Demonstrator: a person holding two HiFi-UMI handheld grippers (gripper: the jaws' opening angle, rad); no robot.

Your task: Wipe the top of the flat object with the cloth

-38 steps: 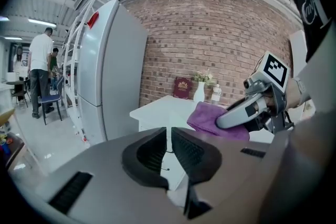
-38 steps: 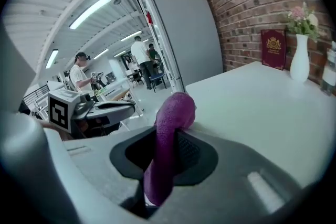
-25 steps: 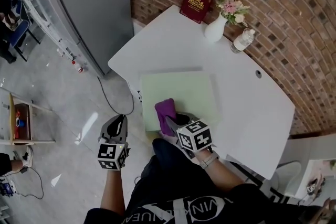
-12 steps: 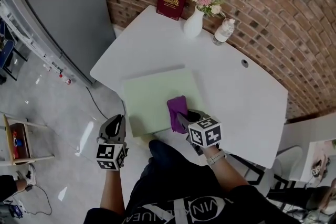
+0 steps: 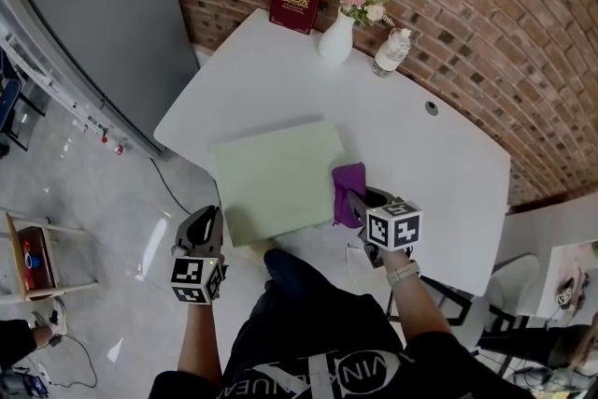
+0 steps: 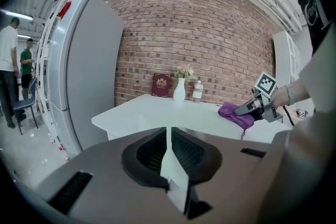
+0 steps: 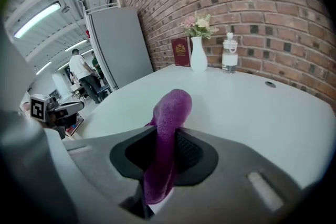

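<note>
- The purple cloth [image 5: 348, 186] is clamped in the right tongs [image 5: 355, 203] at the right edge of the pale green flat object [image 5: 271, 178] on the desk [image 5: 439, 159].
- The left tongs [image 5: 206, 221] are clenched on nothing, off the desk's near-left edge.
- Wiping is judged under way; how much of the top is covered cannot be told.

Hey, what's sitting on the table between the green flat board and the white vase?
Nothing. In the head view, the stretch of white table between the green board and the vase is bare.
</note>
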